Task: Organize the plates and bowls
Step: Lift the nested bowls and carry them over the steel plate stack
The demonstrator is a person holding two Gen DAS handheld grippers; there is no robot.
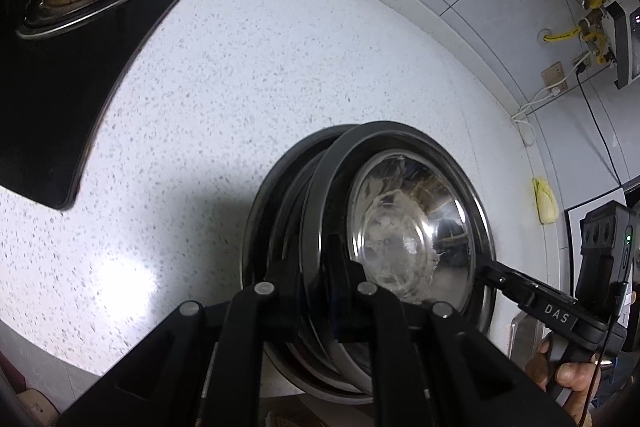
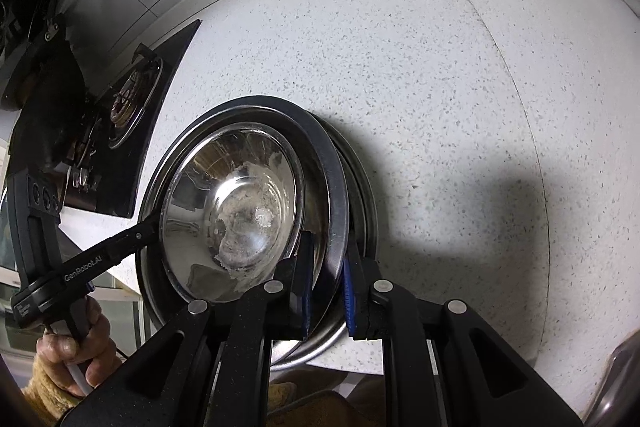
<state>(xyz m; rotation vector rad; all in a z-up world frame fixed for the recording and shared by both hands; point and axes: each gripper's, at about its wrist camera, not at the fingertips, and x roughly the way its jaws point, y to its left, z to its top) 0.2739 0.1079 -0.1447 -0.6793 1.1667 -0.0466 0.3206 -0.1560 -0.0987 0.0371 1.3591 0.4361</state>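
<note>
Right now I'm gripping a steel plate (image 1: 316, 203) by opposite rims: left tongs (image 1: 320, 311) and right tongs (image 2: 326, 291) are both clamped on its edge. A bowl (image 2: 236, 211) with pale residue is sitting inside it, and more plates (image 1: 264, 227) are lying underneath near the counter (image 1: 248, 67) front edge. I'm judging this as setting the pair onto the stack; next I'm needing a level descent, then release. How many plates are underneath, I can't tell
</note>
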